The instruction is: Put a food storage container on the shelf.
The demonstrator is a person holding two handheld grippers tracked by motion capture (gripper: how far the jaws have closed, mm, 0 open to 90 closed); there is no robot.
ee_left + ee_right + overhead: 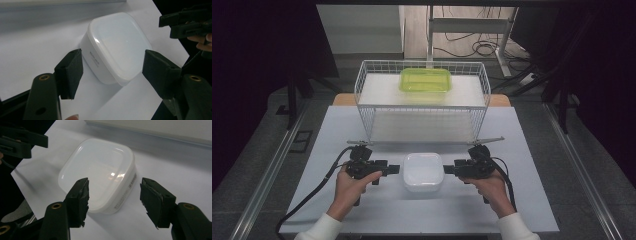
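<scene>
Both black two-jaw grippers were in my hands, the left gripper (395,170) and the right gripper (449,169), facing each other across the white square plastic container with its translucent lid (423,171). Each one's jaws stood wide apart and gripped nothing; neither pair touched the container, which sat just beyond the tips. That container rested on the pale grey table top (337,135), near my edge and midway between my hands. Behind it stood a white wire basket (367,80), and inside, at the back, lay a yellow-green clear plastic box (425,80).
</scene>
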